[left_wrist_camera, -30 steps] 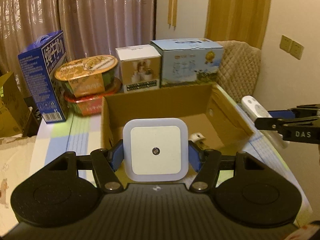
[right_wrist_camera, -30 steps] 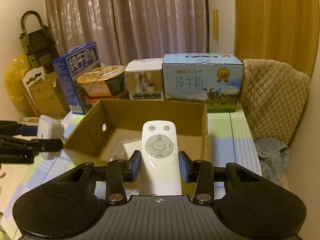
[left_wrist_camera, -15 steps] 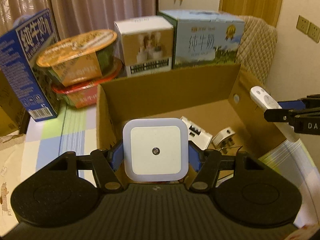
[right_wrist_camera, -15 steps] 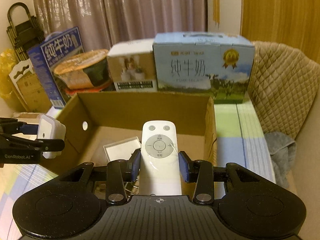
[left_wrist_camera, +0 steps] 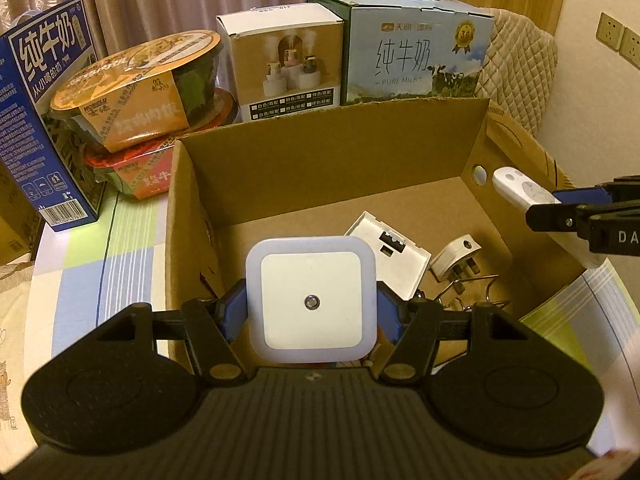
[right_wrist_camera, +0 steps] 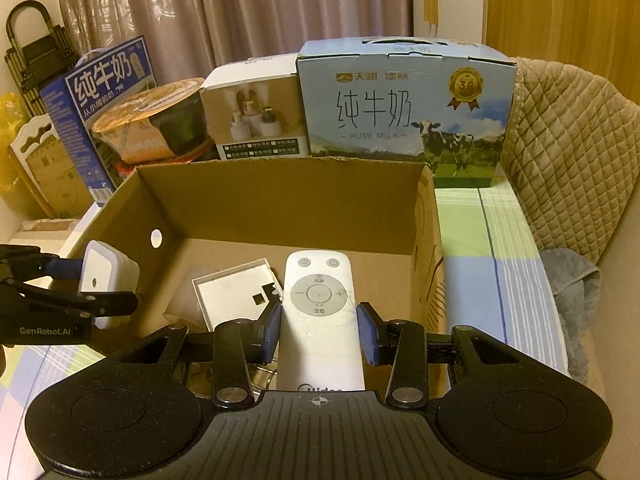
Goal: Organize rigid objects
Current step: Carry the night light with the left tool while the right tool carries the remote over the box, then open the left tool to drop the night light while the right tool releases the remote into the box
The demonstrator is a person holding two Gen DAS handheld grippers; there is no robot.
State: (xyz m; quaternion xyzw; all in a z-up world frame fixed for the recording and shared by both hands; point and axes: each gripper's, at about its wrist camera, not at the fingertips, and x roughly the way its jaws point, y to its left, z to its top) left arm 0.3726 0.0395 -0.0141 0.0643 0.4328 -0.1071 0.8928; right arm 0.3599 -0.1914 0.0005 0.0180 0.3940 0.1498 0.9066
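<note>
Over the cardboard box (left_wrist_camera: 320, 168), left hand-held gripper (left_wrist_camera: 311, 312) clamps the square night light (left_wrist_camera: 311, 300) while right hand-held gripper (right_wrist_camera: 319, 334) grips the remote (right_wrist_camera: 319, 308) (both tilted downward).

Warm, dim yellowish light fills the room; pleated mauve-grey curtains (right_wrist_camera: 248, 12) hang across the back wall; a wood-panelled wall section (right_wrist_camera: 560, 8) stands to the right of them; a cream wall with two beige sockets (left_wrist_camera: 618, 40) closes the right side; a tan quilted chair back (right_wrist_camera: 568, 140) rises beside the surface covered in a pale checked cloth (right_wrist_camera: 492, 248); a black folding trolley (right_wrist_camera: 36, 48) leans in the left corner.
</note>
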